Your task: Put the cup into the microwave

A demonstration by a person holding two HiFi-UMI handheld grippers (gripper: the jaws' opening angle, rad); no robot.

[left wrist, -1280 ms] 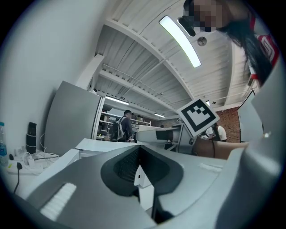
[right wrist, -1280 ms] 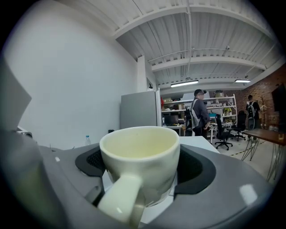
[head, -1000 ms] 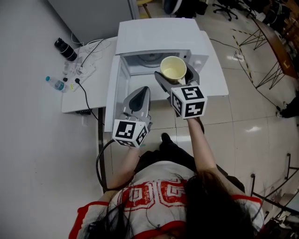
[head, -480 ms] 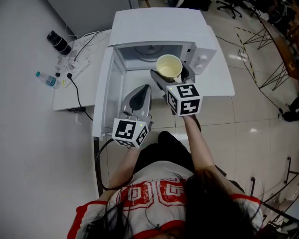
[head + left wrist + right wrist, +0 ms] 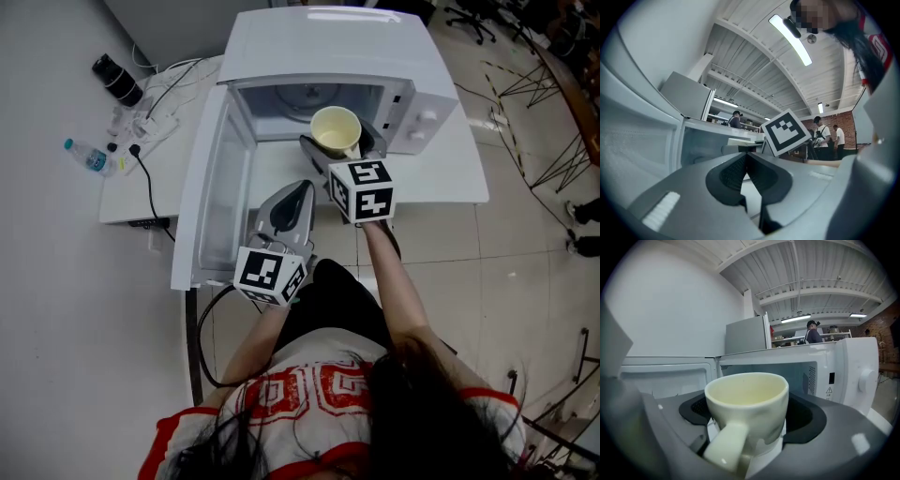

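Cup [image 5: 335, 129]: upright, empty as far as can be seen, clamped between the jaws of the right gripper [image 5: 339, 150], handle pointing near, back along the gripper toward the person. It hangs at the mouth of the microwave [image 5: 328, 47], in front of the right part of the opening, and is judged not yet inside.

Microwave door [image 5: 211, 187]: swung fully open to the left. The cavity [image 5: 300, 98] lies directly far of the cup (the control panel stands just to the right).

Left gripper [image 5: 298, 189]: jaws together on nothing, held nearer and to the left, beside the open door.

Assessment: the right gripper does the work. The coming move is a straight push far, kept left of the panel.
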